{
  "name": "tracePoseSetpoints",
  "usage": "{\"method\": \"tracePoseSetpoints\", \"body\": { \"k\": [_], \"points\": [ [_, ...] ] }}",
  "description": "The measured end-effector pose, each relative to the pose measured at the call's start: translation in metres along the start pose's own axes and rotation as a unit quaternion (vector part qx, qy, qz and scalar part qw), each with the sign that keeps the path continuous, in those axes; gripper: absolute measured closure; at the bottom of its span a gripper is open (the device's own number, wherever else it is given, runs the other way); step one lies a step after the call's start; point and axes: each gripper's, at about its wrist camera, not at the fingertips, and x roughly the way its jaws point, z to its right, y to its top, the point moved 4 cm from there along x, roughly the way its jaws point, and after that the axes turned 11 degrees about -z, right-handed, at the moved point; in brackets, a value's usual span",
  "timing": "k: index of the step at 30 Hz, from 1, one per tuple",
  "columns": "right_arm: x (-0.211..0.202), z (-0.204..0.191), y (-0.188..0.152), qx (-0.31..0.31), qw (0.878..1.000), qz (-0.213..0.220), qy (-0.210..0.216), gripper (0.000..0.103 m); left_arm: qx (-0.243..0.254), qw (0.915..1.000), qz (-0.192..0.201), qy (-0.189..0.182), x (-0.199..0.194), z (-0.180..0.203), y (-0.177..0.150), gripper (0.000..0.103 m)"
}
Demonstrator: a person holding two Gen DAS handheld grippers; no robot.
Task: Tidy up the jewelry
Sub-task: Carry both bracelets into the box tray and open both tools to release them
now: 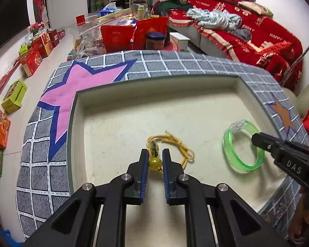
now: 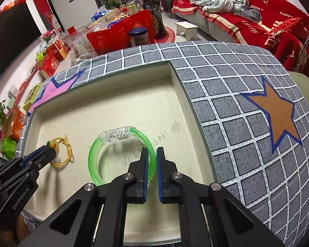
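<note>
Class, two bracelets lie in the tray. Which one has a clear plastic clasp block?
The green bracelet, a rigid translucent hoop held by the right hand-held gripper. The other, the yellow cord bracelet, is thin string with a round bead.

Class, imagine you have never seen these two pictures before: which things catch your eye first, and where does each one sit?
The bright green bangle lies in the shallow cream tray, its right side pinched by the right gripper. To its left, the left gripper clamps the yellow bead of a yellow cord bracelet. Around the tray, the grey checked cloth shows an orange star on the right and a pink star on the left.
</note>
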Motion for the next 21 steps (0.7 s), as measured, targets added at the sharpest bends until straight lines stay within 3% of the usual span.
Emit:
{"method": "tracePoseSetpoints", "body": {
  "k": [8, 9, 11, 12, 13, 21],
  "points": [
    [0.002, -0.004, -0.002, -0.008, 1.000, -0.005, -0.008, 0.093, 0.027, 0.9986, 0.001, 0.046, 0.003, 0.008, -0.005, 0.073],
    [0.002, -0.004, -0.002, -0.006, 1.000, -0.005, -0.003, 0.089, 0.027, 0.9984, 0.001, 0.049, 0.003, 0.009, -0.006, 0.073],
    [-0.001, -0.003, -0.002, -0.001, 1.000, -0.003, 0.007, 0.068, 0.030, 0.9981, 0.002, 0.054, 0.003, 0.010, -0.006, 0.073],
    [-0.004, -0.002, -0.002, 0.002, 1.000, 0.002, 0.012, 0.048, 0.032, 0.9979, 0.003, 0.057, 0.002, 0.010, -0.007, 0.073],
    [-0.009, -0.001, -0.002, 0.005, 1.000, 0.009, 0.017, 0.044, 0.033, 0.9977, 0.004, 0.059, 0.002, 0.012, -0.007, 0.073],
    [-0.059, 0.002, -0.009, 0.020, 0.996, 0.059, 0.057, 0.044, 0.037, 0.9977, 0.003, 0.057, 0.001, 0.017, -0.009, 0.073]
  ]
}}
